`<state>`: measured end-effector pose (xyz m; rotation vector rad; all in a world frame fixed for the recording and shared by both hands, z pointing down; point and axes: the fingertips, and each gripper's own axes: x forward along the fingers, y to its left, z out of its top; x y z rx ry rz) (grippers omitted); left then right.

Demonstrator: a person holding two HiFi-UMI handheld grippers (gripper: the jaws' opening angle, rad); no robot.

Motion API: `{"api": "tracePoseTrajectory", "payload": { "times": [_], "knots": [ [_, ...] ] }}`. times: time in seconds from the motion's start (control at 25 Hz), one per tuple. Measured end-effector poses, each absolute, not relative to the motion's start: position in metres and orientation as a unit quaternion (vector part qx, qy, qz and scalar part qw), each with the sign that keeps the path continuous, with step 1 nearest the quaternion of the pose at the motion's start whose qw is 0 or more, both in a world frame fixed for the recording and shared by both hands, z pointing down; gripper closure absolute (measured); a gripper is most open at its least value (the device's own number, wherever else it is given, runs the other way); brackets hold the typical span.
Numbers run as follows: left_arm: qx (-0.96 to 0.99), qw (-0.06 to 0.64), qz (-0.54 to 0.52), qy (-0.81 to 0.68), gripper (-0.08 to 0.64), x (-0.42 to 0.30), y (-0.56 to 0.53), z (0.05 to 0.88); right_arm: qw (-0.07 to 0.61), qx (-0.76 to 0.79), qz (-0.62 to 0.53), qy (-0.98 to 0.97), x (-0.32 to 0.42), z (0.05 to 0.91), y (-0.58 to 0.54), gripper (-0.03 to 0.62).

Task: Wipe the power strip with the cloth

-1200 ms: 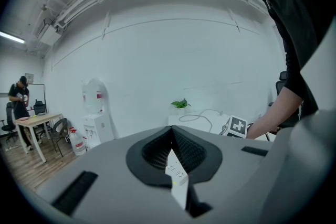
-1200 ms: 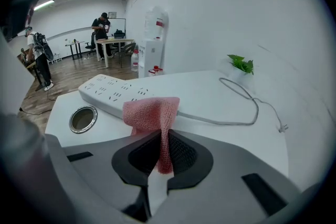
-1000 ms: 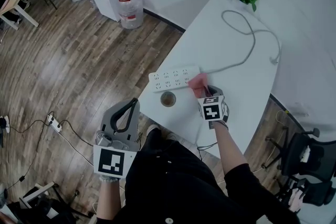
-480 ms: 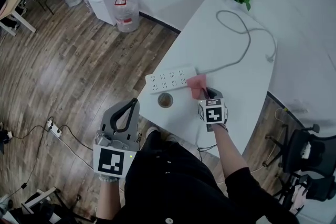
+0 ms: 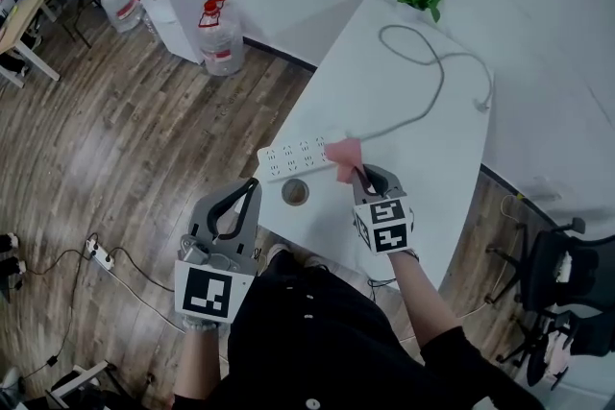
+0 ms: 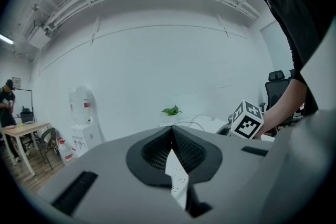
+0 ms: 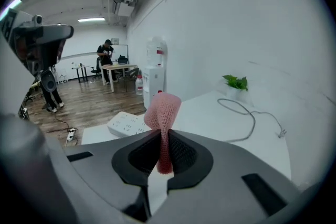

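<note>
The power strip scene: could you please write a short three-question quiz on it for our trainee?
1. True or false: the right gripper is shut on the pink cloth.
2. The left gripper is: A open; B shut and empty; C shut on a bottle.
3. Fill in: in the head view, the pink cloth lies at the power strip's ____ end.
Key: 1 true; 2 B; 3 right.
</note>
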<state>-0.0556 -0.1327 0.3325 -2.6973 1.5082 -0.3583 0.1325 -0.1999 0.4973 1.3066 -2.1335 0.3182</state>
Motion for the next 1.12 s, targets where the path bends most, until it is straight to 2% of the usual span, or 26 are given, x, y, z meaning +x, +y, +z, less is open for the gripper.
{"api": "tracePoseTrajectory", "payload": {
  "times": [0.76, 1.12],
  "knots": [
    [-0.880, 0.062, -0.099, 0.461, 0.546, -0.029, -0.136, 0.297, 0.172, 0.483, 0.041, -0.858, 0.102, 0.356, -0.166, 0.541],
    [-0.880, 0.076, -0.099, 0.457, 0.546, -0.025, -0.137, 0.290, 0.164, 0.464, 0.015, -0.871, 0.091, 0.331, -0.159, 0.541]
  ]
}}
